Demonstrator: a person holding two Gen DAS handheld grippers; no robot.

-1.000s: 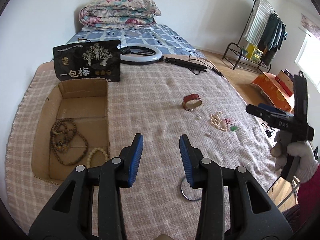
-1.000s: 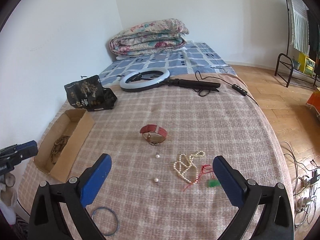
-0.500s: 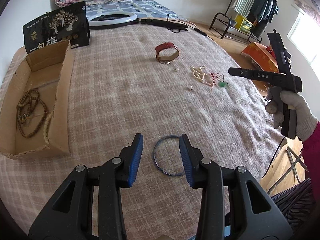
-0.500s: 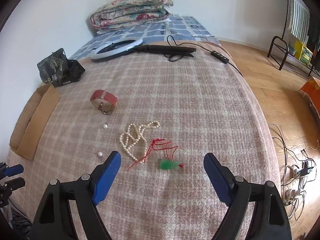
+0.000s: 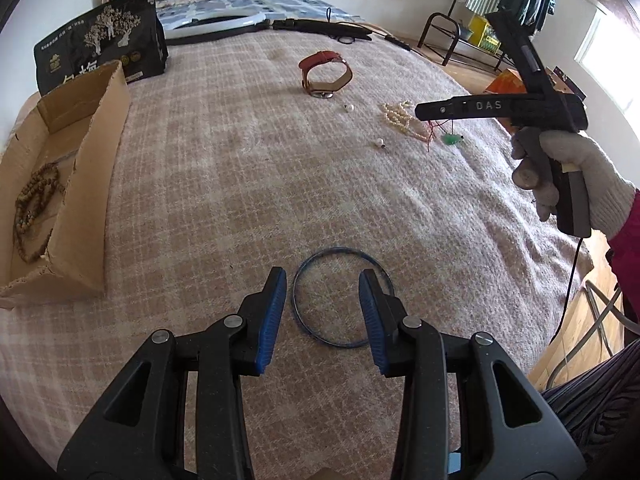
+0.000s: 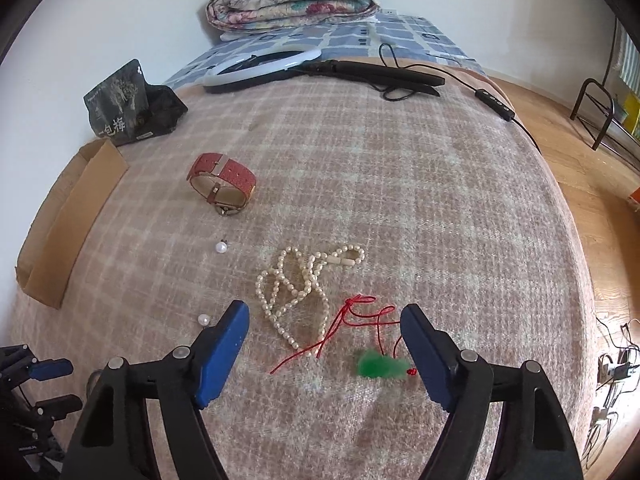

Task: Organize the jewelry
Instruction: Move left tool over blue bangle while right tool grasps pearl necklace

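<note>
Left gripper [image 5: 322, 294] fingers apart over the blue bangle [image 5: 343, 297]: drop lower and pinch one rim. Right gripper [image 6: 325, 330], also wide apart, hovers by the pearl necklace [image 6: 296, 284].

Blue bangle [image 5: 342, 297]: a thin dark-blue ring, lying flat on the plaid blanket, apart from the other pieces.
Red watch [image 6: 222, 183]: a woven red strap looped shut, sitting on its edge with the metal case touching the blanket.
Pearl necklace [image 6: 296, 285]: cream beads lying in loose tangled loops, its clasp end pointing right.
Loose pearls: one [image 6: 221, 247] lying between watch and necklace, another [image 6: 203, 319] lying left of the necklace's lower end.
Green pendant [image 6: 379, 365]: a small green charm lying on its red cord [image 6: 354, 320], which is trailing across the necklace's lower loop.
Wooden bead strands [image 5: 33, 209]: brown beads lying coiled inside the cardboard box [image 5: 94, 184].
</note>
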